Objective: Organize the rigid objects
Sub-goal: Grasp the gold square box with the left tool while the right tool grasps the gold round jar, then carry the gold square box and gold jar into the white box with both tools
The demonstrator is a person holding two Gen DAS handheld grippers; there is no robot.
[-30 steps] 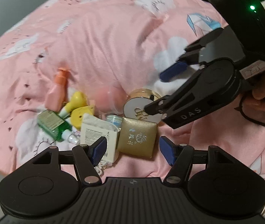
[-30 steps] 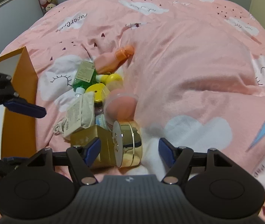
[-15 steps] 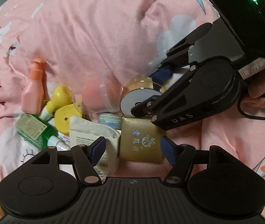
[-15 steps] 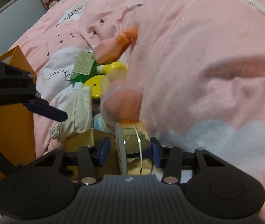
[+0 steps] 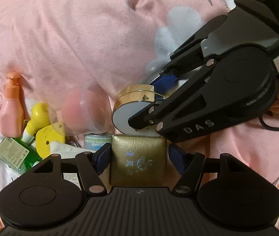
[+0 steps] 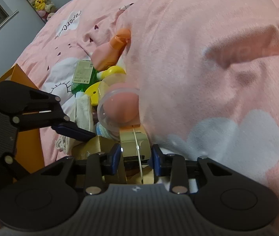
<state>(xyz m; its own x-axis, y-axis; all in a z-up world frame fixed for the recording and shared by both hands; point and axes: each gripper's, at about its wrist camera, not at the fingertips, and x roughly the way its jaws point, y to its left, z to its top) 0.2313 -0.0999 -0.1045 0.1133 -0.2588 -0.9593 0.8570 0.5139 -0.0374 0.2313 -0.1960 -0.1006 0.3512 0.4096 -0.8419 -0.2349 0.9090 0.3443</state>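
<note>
A pile of toiletries lies on a pink quilt point(image 5: 80, 29). My left gripper point(image 5: 139, 158) is open and points down, with a square gold box point(image 5: 138, 157) between its blue pads; a thin gap shows at the right pad. Just beyond it, a round gold jar with a white lid point(image 5: 133, 102) stands on edge. My right gripper point(image 6: 136, 156) is closing on this jar point(image 6: 134, 143), and its pads touch both flat faces. The left gripper's finger point(image 6: 72, 130) reaches in from the left in the right wrist view.
Left of the jar lie a clear dome holding a pink sponge point(image 5: 80, 110), a yellow piece point(image 5: 47, 137), a green bottle point(image 5: 15, 153), a pink pump bottle point(image 5: 11, 106) and a white pouch point(image 6: 82, 110). An orange box point(image 6: 27, 147) stands at the bed's edge. A raised fold of quilt point(image 6: 198, 78) lies to the right.
The right gripper's jaws have narrowed from wide open onto the gold jar. My left gripper has come down and forward, so the gold box now sits between its fingers.
</note>
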